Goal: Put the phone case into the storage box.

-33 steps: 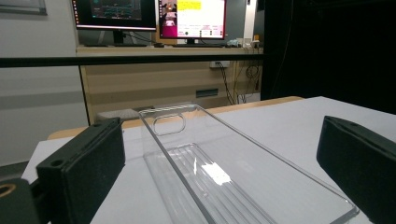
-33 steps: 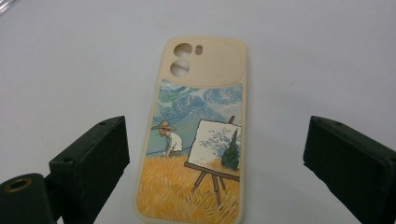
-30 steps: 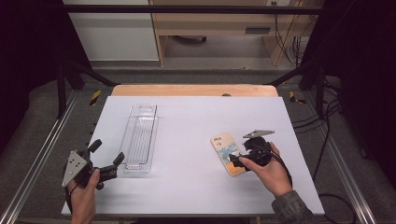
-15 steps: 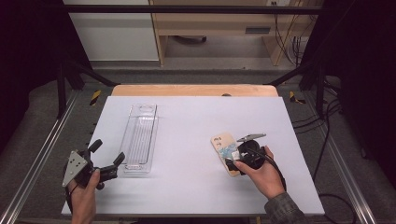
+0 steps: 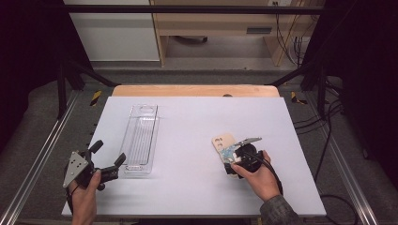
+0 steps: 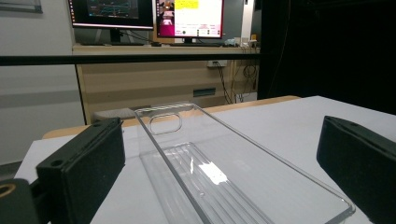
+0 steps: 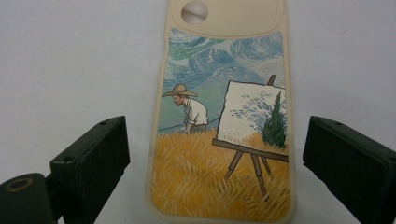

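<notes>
While the left gripper (image 5: 109, 161) is waiting spread wide beside the clear tray (image 5: 141, 138), the right gripper (image 7: 212, 182) is straddling, seemingly without touching, the phone case (image 7: 224, 116).

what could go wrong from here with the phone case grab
1. The right gripper stands open with its jaws on either side of the phone case, which lies flat on the white table. A thin, flat case may slide or tip rather than lift when the jaws close.
2. The jaws bracket only the case's near end, so it could pivot or droop once raised.
3. The open left gripper sits close to the clear tray, which could get nudged.
</notes>
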